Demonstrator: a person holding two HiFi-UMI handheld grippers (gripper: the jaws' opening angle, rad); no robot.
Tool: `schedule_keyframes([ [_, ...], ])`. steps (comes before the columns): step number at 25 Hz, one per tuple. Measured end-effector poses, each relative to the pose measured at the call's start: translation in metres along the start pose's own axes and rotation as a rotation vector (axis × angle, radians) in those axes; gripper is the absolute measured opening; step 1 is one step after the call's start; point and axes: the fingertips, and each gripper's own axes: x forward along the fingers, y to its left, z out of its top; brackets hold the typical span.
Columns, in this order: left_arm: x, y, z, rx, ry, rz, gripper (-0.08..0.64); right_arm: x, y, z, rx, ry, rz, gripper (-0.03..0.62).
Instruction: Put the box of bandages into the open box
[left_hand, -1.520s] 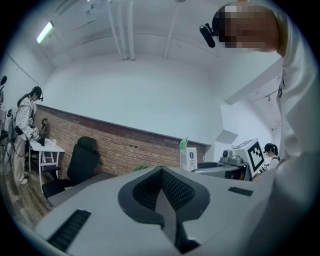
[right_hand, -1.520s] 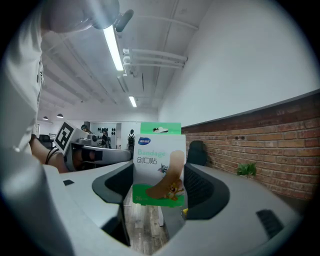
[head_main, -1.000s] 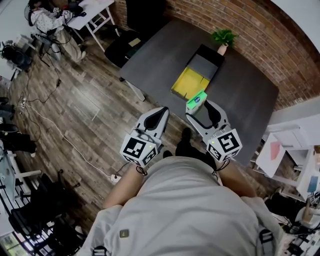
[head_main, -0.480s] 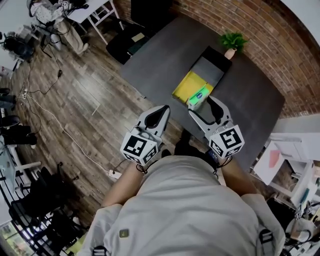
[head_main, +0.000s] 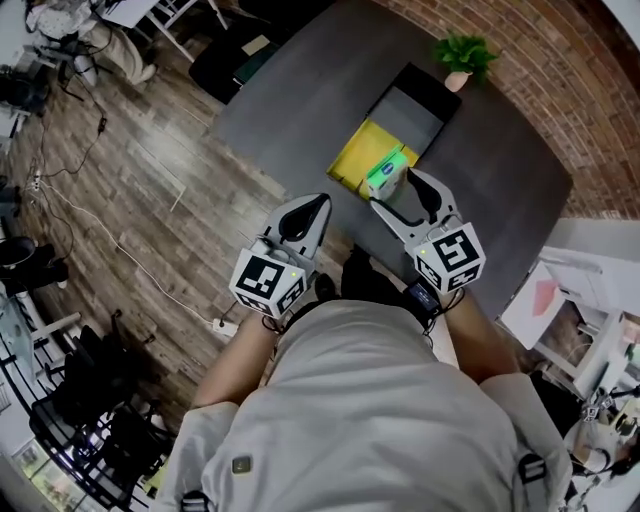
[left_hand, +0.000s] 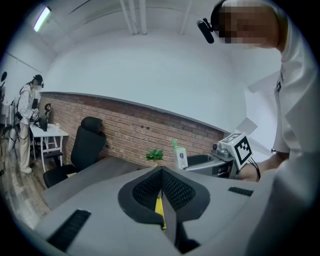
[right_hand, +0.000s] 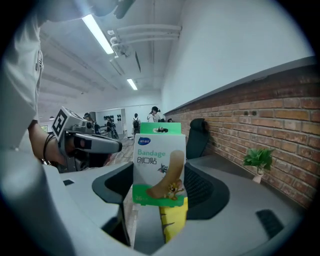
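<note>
In my right gripper view, the green-and-white cardboard bandage box (right_hand: 159, 165) clamped in my right gripper (right_hand: 160, 186) covers nearly all of the yellow-lined open box (right_hand: 175, 220). Only a yellow strip shows beneath it. The bandage box's bottom edge sinks out of sight between my jaws. My left gripper (left_hand: 162, 176), jaws together, blocks all but a yellow sliver. From the head view the box's print is too small to read.
</note>
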Motion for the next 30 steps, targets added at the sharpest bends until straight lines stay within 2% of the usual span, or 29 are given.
schedule_keyframes([
  [14,0.058,0.029,-0.067,-0.028,0.158,-0.016,0.015,0.047,-0.049,-0.088,0.01,0.253,0.033,0.31],
  [30,0.096,0.065,-0.15,-0.076,0.33,-0.036,0.015,0.113,-0.066,-0.212,0.026,0.531,0.152,0.31],
])
